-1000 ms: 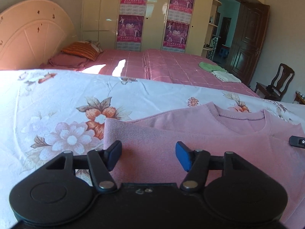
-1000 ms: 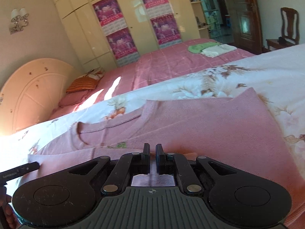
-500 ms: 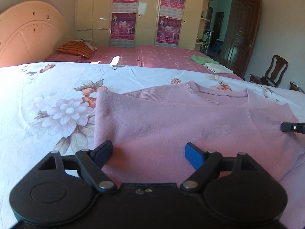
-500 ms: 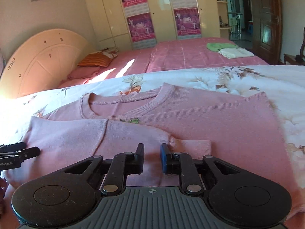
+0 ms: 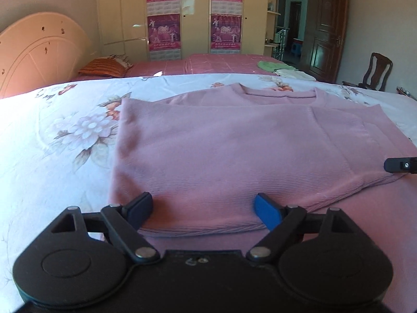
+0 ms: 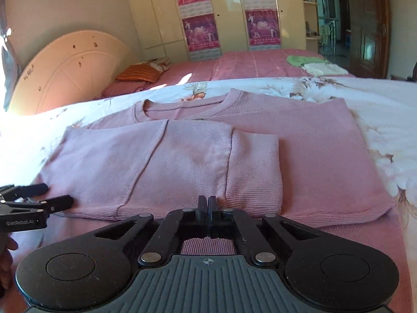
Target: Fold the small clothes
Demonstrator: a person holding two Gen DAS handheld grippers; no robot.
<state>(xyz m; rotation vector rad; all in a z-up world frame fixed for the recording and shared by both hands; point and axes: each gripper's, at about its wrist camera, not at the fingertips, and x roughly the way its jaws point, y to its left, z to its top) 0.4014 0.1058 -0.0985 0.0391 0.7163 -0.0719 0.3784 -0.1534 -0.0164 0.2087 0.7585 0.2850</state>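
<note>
Left wrist view shows the left gripper [image 5: 203, 210] nearest, its two fingers spread wide and holding nothing, poised at the near hem of a pink sweater [image 5: 234, 151] that lies flat on a flowered sheet [image 5: 65, 135]. One sleeve is folded across the body, its cuff toward the right, where the tip of the right gripper [image 5: 400, 165] pokes in from the edge. Right wrist view shows the right gripper [image 6: 209, 204] with its fingers pressed together just at the near edge of the folded sleeve cuff; whether any cloth is pinched between them cannot be told. The left gripper [image 6: 39, 198] shows at the far left of that view, beside the sweater's edge. Farther off, the sweater's collar points away toward a second bed with a pink cover [image 6: 247, 62], an orange striped pillow [image 6: 138, 74] on its left and folded green and white cloths [image 6: 312, 64] on its right. Beyond stand a curved headboard [image 6: 65, 67], wardrobe doors with purple posters [image 6: 200, 28], and a dark door [image 5: 325, 34].
</note>
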